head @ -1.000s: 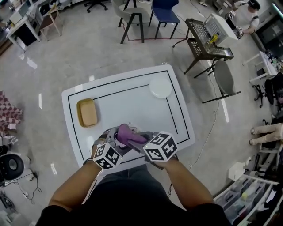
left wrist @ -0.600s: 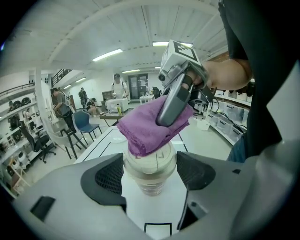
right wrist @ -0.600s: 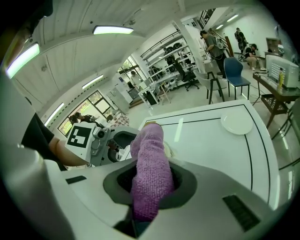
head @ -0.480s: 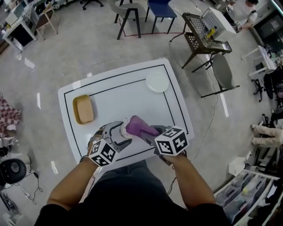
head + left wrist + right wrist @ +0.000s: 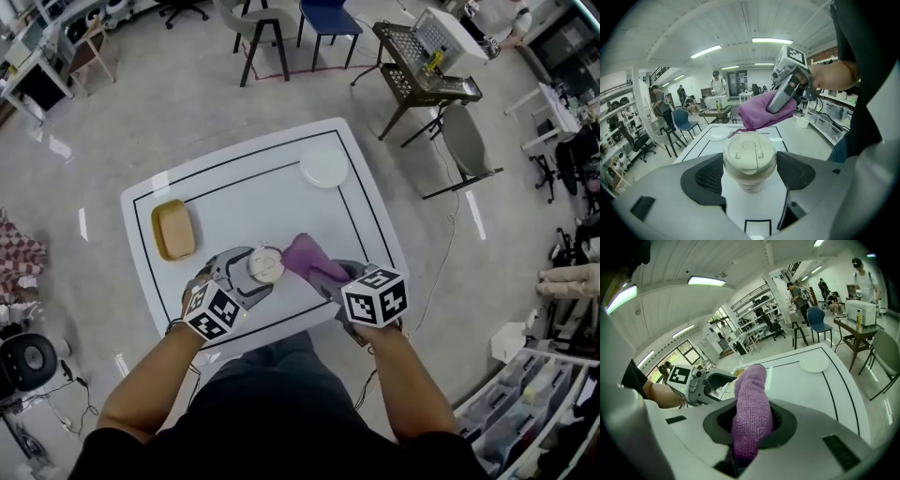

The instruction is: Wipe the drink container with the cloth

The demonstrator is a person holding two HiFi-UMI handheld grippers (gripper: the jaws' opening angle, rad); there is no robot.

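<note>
My left hand-held gripper (image 5: pixel 246 277) clamps the upright drink container (image 5: pixel 749 157) by its sides; it looks light, smooth-walled and likely slippery. My right hand-held gripper (image 5: pixel 749 425) pinches the soft cloth (image 5: pixel 307 257) just beside the container's lid.

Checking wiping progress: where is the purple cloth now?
Head view: the purple terry cloth is clamped in the right gripper, just right of the beige-lidded drink container in the left gripper.
</note>
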